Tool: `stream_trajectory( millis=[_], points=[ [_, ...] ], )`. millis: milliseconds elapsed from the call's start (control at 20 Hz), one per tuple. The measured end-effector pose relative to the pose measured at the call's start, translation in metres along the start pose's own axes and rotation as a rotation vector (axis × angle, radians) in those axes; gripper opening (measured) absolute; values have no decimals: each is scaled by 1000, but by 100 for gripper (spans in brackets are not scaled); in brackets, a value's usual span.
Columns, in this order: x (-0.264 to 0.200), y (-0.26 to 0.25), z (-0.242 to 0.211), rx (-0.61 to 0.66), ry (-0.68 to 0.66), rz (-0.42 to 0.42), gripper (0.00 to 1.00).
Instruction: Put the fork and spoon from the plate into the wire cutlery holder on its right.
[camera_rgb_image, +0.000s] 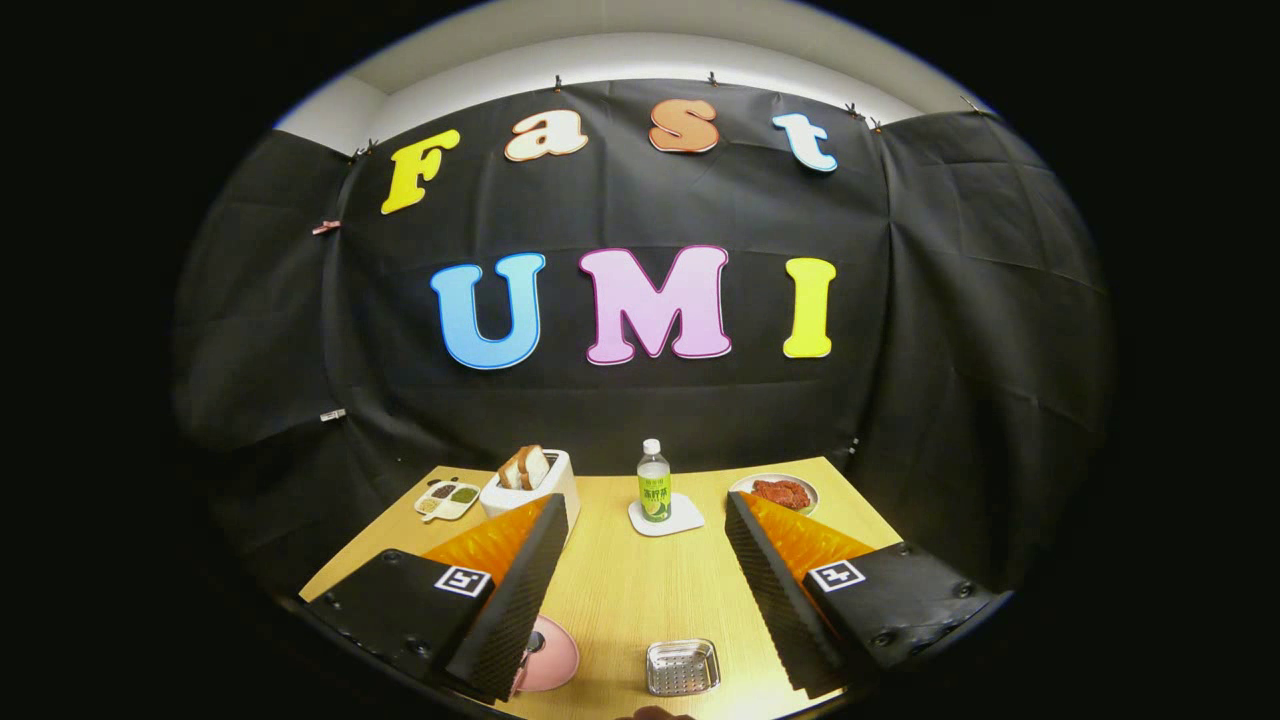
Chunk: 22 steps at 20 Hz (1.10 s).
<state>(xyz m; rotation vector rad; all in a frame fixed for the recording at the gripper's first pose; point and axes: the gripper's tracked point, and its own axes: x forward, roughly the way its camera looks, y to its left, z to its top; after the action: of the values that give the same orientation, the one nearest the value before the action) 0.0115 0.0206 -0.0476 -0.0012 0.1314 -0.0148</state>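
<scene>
Step in hand: the approach, nothing grasped yet. Tool is wide open and empty, held high above the bench, fingers spread either side of the holder.

Plate: pink, round, glossy, near edge of the bench, half hidden behind the left finger. Can't make out the fork or spoon on it; a small dark bit at its rim is too small to call.

Holder: shiny metal mesh, squarish, shallow, rounded corners, just right of the plate, between the fingers and below them.

Next move, my read: tilt down and left toward the plate, get the cutlery in view, narrow the fingers over 1 thin handle. Flat metal on a slick plate will likely slide, so a low, square pinch.

Beyond the fingers: white toaster with bread, green-label bottle on a white coaster, plate of meat, small divided dish. Bench is pale wood grain.
</scene>
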Motion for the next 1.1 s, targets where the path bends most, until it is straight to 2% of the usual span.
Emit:
stream_trajectory(
  millis=[200,500,850,1100],
  points=[
    [2,9,-22,10,66,1,99],
    [10,68,-94,43,322,89,99],
    [9,129,-187,-65,601,205,99],
    [6,147,-253,-115,785,232,100]
  ],
)
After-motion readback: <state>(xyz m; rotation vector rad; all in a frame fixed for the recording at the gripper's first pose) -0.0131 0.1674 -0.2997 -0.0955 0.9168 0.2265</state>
